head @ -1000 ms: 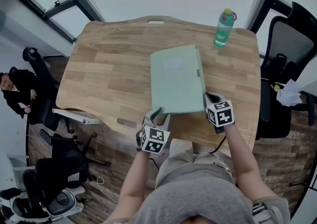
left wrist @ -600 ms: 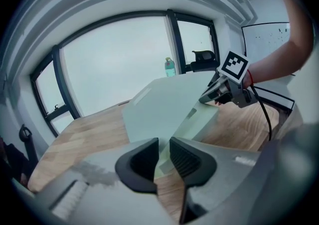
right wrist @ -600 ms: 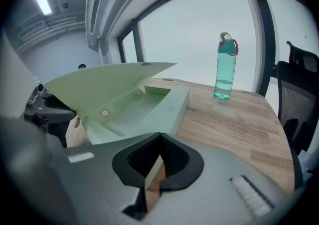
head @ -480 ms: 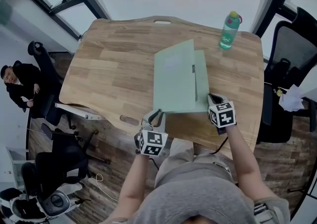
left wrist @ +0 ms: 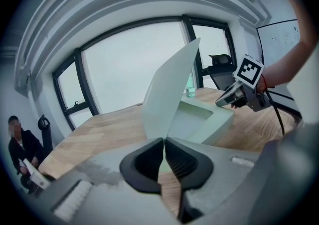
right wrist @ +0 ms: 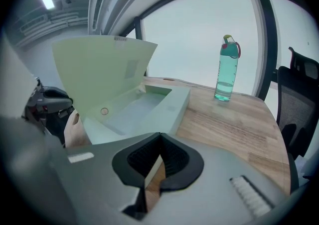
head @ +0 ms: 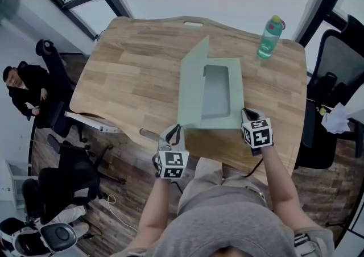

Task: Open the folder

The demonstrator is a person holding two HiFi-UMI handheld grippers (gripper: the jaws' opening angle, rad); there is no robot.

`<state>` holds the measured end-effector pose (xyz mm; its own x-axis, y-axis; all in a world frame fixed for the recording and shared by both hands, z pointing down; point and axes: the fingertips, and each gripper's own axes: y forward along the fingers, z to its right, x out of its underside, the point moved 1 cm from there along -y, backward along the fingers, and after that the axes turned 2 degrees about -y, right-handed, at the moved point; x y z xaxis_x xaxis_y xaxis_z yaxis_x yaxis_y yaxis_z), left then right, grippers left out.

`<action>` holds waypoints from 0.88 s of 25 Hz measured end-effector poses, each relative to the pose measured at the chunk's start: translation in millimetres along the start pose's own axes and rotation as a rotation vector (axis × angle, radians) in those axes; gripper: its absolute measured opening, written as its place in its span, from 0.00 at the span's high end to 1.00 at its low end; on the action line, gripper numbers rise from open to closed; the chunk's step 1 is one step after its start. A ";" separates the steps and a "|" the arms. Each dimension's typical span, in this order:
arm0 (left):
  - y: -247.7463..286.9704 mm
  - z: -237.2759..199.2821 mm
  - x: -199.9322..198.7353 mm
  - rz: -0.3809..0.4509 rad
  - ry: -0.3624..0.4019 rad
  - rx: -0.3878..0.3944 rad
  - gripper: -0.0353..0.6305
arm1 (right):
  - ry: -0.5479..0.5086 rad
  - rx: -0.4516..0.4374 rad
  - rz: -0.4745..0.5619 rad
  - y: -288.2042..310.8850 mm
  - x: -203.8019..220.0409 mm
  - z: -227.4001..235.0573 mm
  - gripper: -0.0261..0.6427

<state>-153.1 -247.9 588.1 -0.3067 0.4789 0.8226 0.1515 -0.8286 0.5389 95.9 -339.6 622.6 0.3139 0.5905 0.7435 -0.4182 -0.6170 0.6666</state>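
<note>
A pale green box folder (head: 219, 94) lies on the wooden table (head: 131, 74), its tray bare inside. Its cover (head: 191, 85) stands tilted up on the left, rising like a wall (left wrist: 169, 89) in the left gripper view. My left gripper (head: 173, 133) has just been closing and is shut on the cover's near corner (left wrist: 163, 144). At the folder's near right corner, my right gripper (head: 245, 115) is shut, with the tray's edge between its jaws (right wrist: 158, 144). The open tray (right wrist: 134, 109) and raised cover (right wrist: 94, 69) fill the right gripper view's left.
A teal water bottle (head: 270, 37) stands at the table's far right corner, apart from the folder. Office chairs (head: 335, 57) stand right of the table, and a seated person (head: 23, 88) is far left. Bare wood lies left of the folder.
The cover has swung up from flat on the folder to steeply tilted, and the inside of the tray now shows. My left gripper rose and moved left with it. The right gripper stayed put.
</note>
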 end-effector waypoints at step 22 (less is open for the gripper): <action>-3.7 -63.2 35.4 -0.061 -0.305 -0.213 0.88 | -0.033 0.014 -0.014 0.3 0.1 -0.3 0.96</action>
<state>-223.9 -246.3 603.8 -0.0104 0.5673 0.8234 -0.0670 -0.8220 0.5655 95.6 -339.5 622.8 0.3480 0.5817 0.7352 -0.4020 -0.6159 0.6775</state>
